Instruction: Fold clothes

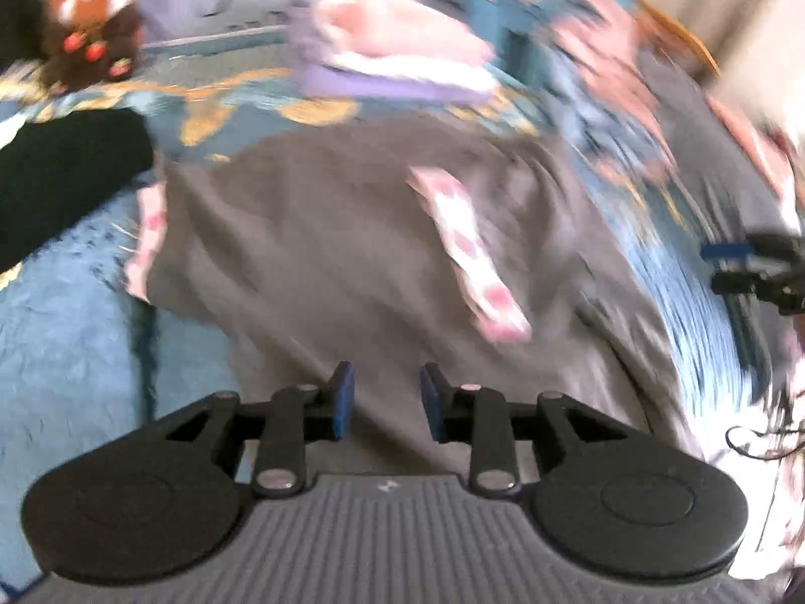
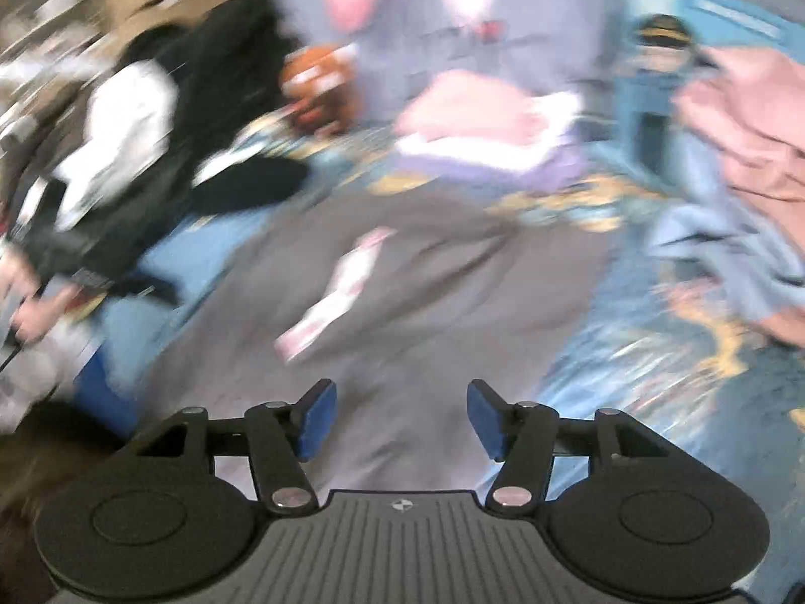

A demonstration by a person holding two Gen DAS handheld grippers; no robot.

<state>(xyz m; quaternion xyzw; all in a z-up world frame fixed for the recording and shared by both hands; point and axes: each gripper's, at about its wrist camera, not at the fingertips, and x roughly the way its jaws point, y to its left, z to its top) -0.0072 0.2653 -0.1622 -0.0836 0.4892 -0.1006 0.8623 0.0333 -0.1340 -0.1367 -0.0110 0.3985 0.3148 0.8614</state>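
Note:
A grey garment (image 1: 312, 251) lies spread on the blue patterned bedspread (image 1: 65, 332), with a pink-and-white patterned strip (image 1: 468, 251) across its middle. My left gripper (image 1: 386, 400) hovers over the garment's near edge, open, nothing between its blue pads. In the right wrist view the same grey garment (image 2: 427, 282) and its pink-and-white strip (image 2: 342, 292) lie ahead. My right gripper (image 2: 397, 418) stands open above the near part, jaws wide and empty. The right gripper (image 1: 754, 272) also shows at the right edge of the left wrist view. Both views are motion-blurred.
A folded stack of pink, white and purple clothes (image 1: 397, 45) sits beyond the grey garment. A brown spotted plush toy (image 1: 95, 15) is at the far left. A black garment (image 1: 65, 181) lies left. Pink and light blue clothes (image 2: 744, 191) are heaped on the right.

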